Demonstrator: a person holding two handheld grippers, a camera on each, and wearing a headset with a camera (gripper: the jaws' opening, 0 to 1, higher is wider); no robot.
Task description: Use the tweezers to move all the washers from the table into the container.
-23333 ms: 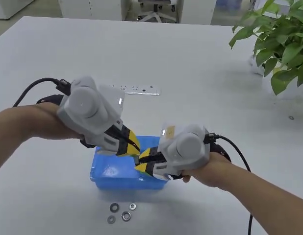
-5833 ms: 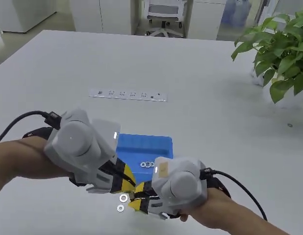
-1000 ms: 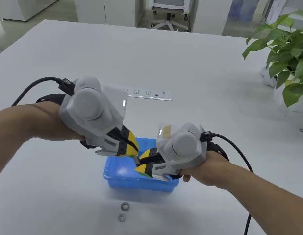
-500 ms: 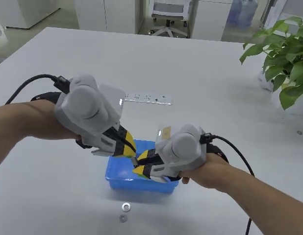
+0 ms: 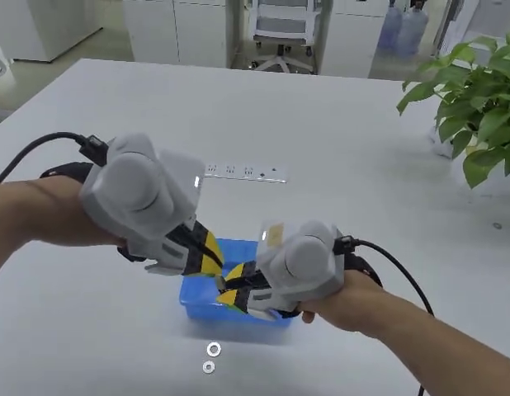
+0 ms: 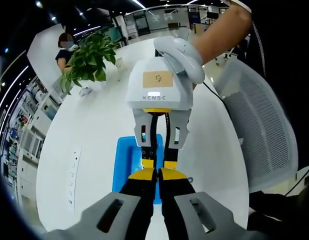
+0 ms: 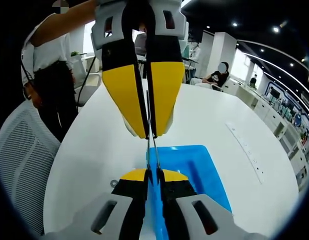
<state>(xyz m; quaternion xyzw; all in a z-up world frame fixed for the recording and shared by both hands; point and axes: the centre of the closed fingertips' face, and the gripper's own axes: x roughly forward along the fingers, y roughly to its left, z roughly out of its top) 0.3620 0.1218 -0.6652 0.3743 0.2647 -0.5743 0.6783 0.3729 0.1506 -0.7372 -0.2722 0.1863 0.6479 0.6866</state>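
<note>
One broad white table [image 5: 337,148] with a smooth matte top carries everything here. On it, near the person, sits the container [image 5: 201,304], a shallow rectangular tray of glossy blue plastic with rounded corners and a low rim. Above the container the two grippers meet nose to nose. The left gripper [image 5: 212,262] has a rounded pale grey housing, a black cable and black jaws ending in flat yellow pads. The right gripper [image 5: 230,295] is built the same way and carries a small tan label on its housing. In the right gripper view the tweezers [image 7: 151,145] are two thin, straight metal blades running from that gripper's own jaws up into the yellow pads of the left gripper. Both pairs of jaws are pressed together on the blades, so each gripper is clamped on the tweezers. The blades lie over the container's long edge, partly above its blue floor. Whether the tips carry anything cannot be told. Two small flat metal washers [image 5: 212,350] lie on the bare table just in front of the container's near wall, close together, one [image 5: 208,366] slightly nearer the person, below both grippers and apart from them.
</note>
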